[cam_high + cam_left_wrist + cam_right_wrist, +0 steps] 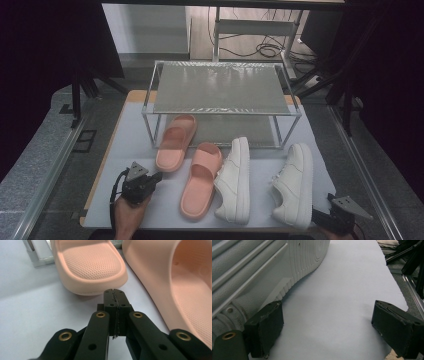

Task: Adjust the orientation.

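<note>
- The two-tier rack (220, 90) stands at 12 o'clock on the tabletop (135, 135). Its top shelf is bare; the toe of the left pink slide (176, 141) reaches under its lower tier.
- The right white sneaker (295, 184), at 4 o'clock, lies just beside the right gripper (327, 332), whose fingers are spread wide. A closing finger could shove it sideways rather than grip it.
- The left gripper (115, 312), at 8 o'clock, has fingers pressed together, empty. Pushed forward, it would nudge the slide's heel.
- The second pink slide (200, 181) and left white sneaker (234, 181) nearly touch, so lifting one may drag the other.
</note>
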Demonstrator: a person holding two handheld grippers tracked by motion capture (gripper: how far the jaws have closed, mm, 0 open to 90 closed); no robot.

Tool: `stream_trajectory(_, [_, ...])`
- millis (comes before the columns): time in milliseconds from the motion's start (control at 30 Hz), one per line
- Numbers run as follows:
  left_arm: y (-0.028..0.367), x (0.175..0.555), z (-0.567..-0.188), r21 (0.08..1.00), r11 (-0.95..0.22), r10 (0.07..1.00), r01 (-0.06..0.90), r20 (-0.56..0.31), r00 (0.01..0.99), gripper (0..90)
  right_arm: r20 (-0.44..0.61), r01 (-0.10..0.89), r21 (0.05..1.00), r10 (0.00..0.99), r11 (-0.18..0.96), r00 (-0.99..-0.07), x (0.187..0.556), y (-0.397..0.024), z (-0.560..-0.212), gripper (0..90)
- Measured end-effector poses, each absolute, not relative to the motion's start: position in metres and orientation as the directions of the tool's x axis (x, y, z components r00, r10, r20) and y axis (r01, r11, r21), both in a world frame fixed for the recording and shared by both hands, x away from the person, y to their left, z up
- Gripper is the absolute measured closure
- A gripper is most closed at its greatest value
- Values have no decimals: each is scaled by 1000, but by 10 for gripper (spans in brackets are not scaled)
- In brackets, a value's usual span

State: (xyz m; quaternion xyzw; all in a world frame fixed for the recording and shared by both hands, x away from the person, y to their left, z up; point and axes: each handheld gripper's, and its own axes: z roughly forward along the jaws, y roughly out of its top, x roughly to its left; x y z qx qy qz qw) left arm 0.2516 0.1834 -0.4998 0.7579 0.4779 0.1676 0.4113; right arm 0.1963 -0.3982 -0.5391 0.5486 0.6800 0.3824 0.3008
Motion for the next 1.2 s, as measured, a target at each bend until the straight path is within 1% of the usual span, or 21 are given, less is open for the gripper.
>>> stream_trajectory(267, [182, 262, -507, 784, -191, 865, 591, -150, 479, 898, 11, 516, 850, 976, 106, -217, 196, -398, -539, 102])
stream_trajectory(733, [162, 289, -507, 787, -221, 863, 575, -117, 492, 898, 10, 515, 851, 976, 107, -219, 196, -398, -539, 102])
stream_trajectory(1200, [148, 315, -503, 789, -237, 875, 566, -80, 478, 898, 10, 513, 851, 975, 107, -220, 196, -399, -539, 102])
